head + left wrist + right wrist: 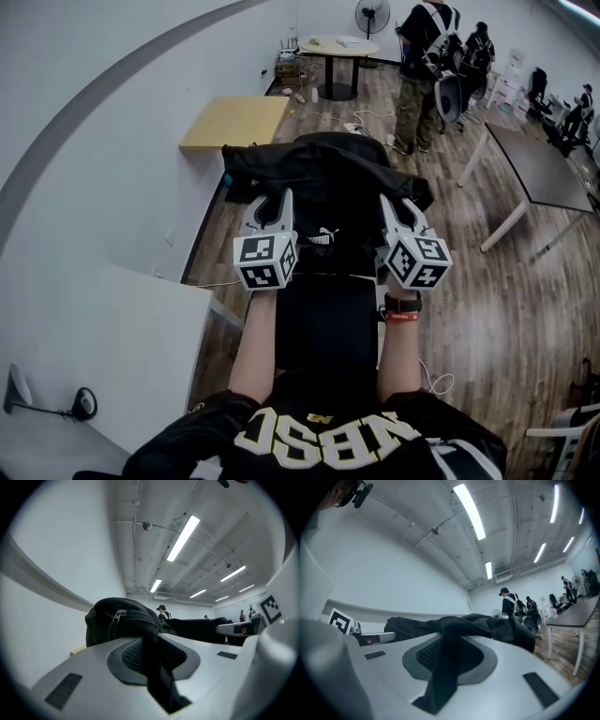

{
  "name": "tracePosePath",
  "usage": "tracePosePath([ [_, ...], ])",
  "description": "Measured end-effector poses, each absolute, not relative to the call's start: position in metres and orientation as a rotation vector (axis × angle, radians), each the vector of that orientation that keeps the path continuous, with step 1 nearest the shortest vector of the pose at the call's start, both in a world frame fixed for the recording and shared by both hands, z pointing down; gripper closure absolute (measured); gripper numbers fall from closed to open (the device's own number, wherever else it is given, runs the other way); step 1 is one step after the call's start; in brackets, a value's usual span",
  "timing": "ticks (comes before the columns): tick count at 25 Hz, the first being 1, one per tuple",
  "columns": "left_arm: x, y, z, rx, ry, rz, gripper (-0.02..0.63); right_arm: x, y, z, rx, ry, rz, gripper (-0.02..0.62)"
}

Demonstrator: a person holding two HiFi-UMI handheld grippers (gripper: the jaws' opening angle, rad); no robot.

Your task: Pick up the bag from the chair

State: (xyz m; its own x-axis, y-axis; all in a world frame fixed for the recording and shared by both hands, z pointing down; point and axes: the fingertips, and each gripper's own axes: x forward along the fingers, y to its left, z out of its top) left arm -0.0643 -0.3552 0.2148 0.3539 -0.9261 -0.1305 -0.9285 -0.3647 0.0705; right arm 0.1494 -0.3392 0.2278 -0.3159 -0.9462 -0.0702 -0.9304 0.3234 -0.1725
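A black bag [323, 183] hangs in front of me above a black chair [328, 319], held up by both grippers. My left gripper [270, 208] is shut on a black strap at the bag's left side. In the left gripper view that strap [152, 656] runs between the closed jaws, and the bag's zipped bulk [119, 620] rises just beyond. My right gripper [398, 211] is shut on fabric at the bag's right side. In the right gripper view a black band [446, 658] is pinched between the jaws, with the bag [478, 623] sagging behind. Whether the bag's bottom touches the chair is hidden.
A low wooden top [234, 122] stands against the curved white wall at the left. A white desk [112, 347] is near my left arm. A grey table [544, 169] is on the right. Two people [422, 66] stand at the back by a round table [337, 45].
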Motion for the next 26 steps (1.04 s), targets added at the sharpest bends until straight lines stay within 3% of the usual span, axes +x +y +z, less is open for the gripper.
tracePosePath([
  [26, -0.062, -0.391, 0.235, -2.620, 1.746, 0.239, 0.529, 0.145, -0.373, 0.244, -1.776, 2.508, -0.132, 0.515],
])
